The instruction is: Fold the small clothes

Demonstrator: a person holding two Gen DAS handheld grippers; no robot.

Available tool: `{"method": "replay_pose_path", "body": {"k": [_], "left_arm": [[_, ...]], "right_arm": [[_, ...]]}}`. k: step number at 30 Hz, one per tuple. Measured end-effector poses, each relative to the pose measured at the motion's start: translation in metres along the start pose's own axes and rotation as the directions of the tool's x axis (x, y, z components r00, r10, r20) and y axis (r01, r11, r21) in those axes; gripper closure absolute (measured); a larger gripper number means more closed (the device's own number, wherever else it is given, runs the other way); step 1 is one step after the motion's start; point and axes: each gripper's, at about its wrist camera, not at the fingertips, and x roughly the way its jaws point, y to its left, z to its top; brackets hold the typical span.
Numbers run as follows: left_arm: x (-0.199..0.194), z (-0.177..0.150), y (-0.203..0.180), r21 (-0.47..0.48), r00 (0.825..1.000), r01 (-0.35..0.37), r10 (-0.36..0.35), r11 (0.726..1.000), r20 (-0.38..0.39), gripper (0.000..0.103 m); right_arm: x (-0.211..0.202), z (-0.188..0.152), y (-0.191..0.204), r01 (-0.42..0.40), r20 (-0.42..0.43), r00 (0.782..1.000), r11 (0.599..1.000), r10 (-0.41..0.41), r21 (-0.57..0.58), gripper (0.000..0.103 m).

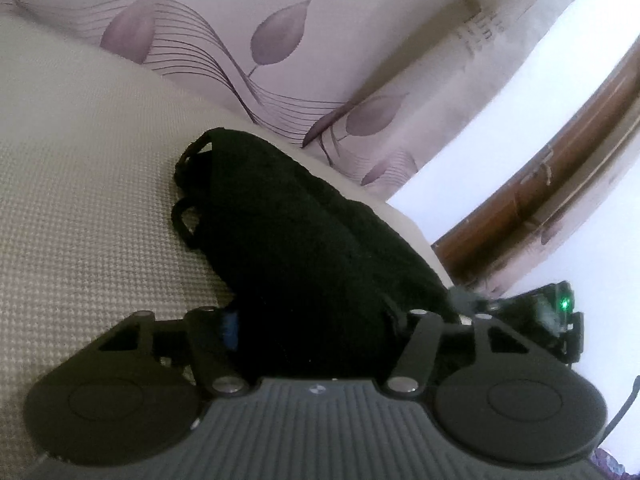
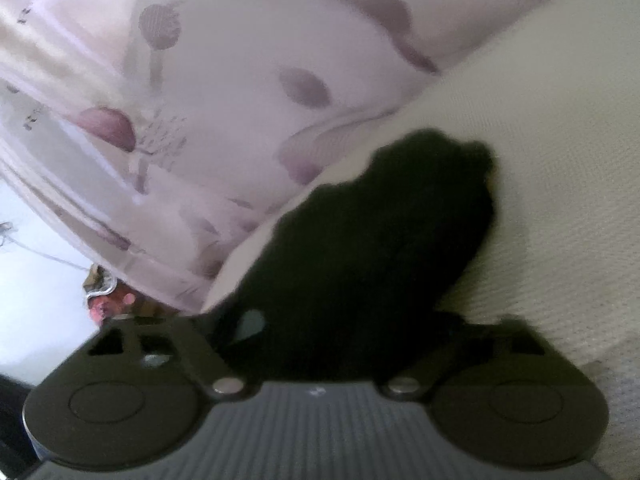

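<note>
Black garment (image 1: 304, 240) bunched on the woven cream surface (image 1: 80, 200), running from 6 toward 11 o'clock in the left wrist view and toward 1 o'clock in the right. Left claw (image 1: 316, 332) and right claw (image 2: 320, 344) each half-spread with cloth filling the gap; pad contact hidden by dark fabric, grip cannot be told. Advised: take only the top layer at matching edges, lift evenly, keep strap loops clear. Leaf-print curtain (image 1: 280, 40) behind. No containers sighted.

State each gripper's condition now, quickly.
Left gripper: closed on the black garment.
Right gripper: garment between its fingers; grip cannot be told.
</note>
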Motion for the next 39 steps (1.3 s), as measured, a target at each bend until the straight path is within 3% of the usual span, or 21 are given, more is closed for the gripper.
{"method": "replay_pose_path", "body": {"k": [1, 2, 4, 7, 11, 12, 13, 16, 19, 23, 30, 39], "left_arm": [[0.001, 0.000, -0.003, 0.014, 1.000, -0.009, 0.009, 1.000, -0.001, 0.044], [0.002, 0.000, -0.006, 0.030, 1.000, -0.015, 0.015, 0.999, -0.003, 0.044], [0.004, 0.001, -0.007, 0.039, 1.000, -0.013, 0.014, 0.999, -0.011, 0.043], [0.006, 0.004, -0.004, 0.021, 0.999, 0.037, -0.037, 0.999, -0.020, 0.026], [0.009, 0.002, -0.010, 0.072, 0.999, 0.036, -0.034, 0.997, -0.029, 0.022], [0.010, 0.002, -0.010, 0.076, 0.999, 0.030, -0.028, 0.997, -0.026, 0.025], [0.010, 0.001, -0.010, 0.072, 1.000, 0.015, -0.013, 0.997, -0.021, 0.040], [0.010, 0.001, -0.006, 0.045, 1.000, -0.008, 0.009, 0.999, -0.023, 0.059], [0.009, -0.005, -0.023, 0.130, 0.997, -0.080, 0.080, 0.988, 0.003, 0.062], [0.004, -0.011, -0.036, 0.138, 0.989, -0.144, 0.139, 0.980, 0.042, 0.062], [-0.011, -0.012, -0.049, 0.158, 0.984, -0.172, 0.164, 0.972, 0.063, 0.064], [-0.058, -0.016, -0.059, 0.171, 0.971, -0.233, 0.220, 0.957, 0.094, 0.065]], "right_arm": [[-0.002, 0.000, -0.004, 0.024, 0.002, 1.000, 1.000, -0.024, 0.007, 0.054], [-0.003, 0.000, -0.007, 0.039, 0.003, 0.999, 0.999, -0.039, 0.016, 0.059], [-0.002, 0.001, -0.007, 0.045, -0.006, 0.999, 0.999, -0.045, 0.014, 0.059], [0.003, 0.003, -0.004, 0.041, -0.031, 0.999, 0.999, -0.041, 0.004, 0.057], [0.006, 0.006, -0.006, 0.034, -0.028, 0.999, 0.999, -0.033, 0.021, 0.057], [0.007, 0.007, -0.007, 0.029, -0.029, 0.999, 0.999, -0.028, 0.023, 0.057], [0.008, 0.007, -0.006, 0.031, -0.030, 0.999, 0.999, -0.031, 0.017, 0.058], [0.016, 0.004, 0.005, 0.068, -0.051, 0.996, 0.997, -0.070, -0.039, 0.060], [0.017, 0.000, 0.015, 0.099, -0.027, 0.994, 0.992, -0.102, -0.078, 0.064], [0.011, -0.007, 0.028, 0.117, 0.017, 0.993, 0.987, -0.116, -0.108, 0.065], [0.003, -0.018, 0.040, 0.103, 0.073, 0.992, 0.993, -0.099, -0.065, 0.066], [0.010, -0.040, 0.084, 0.056, 0.072, 0.996, 0.996, -0.051, -0.069, 0.066]]}}
